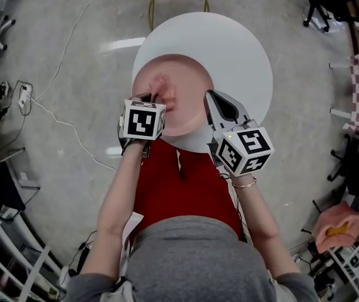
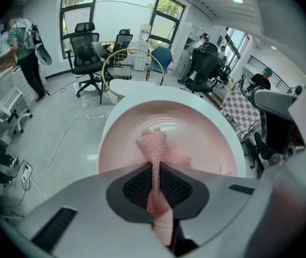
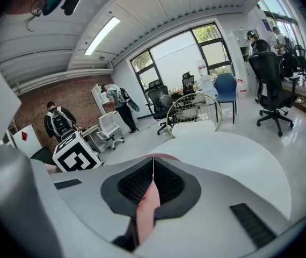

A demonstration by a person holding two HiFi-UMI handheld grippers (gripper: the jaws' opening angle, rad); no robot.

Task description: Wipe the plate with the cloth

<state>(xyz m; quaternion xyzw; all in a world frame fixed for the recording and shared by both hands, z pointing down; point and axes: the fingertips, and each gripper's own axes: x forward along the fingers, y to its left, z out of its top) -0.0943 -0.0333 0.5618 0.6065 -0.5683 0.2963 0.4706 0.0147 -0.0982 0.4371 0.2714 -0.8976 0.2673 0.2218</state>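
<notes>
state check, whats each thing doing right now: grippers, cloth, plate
left gripper: shut on the cloth
right gripper: shut on the plate's near rim
cloth: bunched up, its free end on the plate
plate: face up on the white table, rim pinched

Round pink plate (image 1: 189,74) lies flat on the white table's (image 1: 242,49) near left; pink waffle-knit cloth (image 2: 153,144) bunched upon it
</notes>
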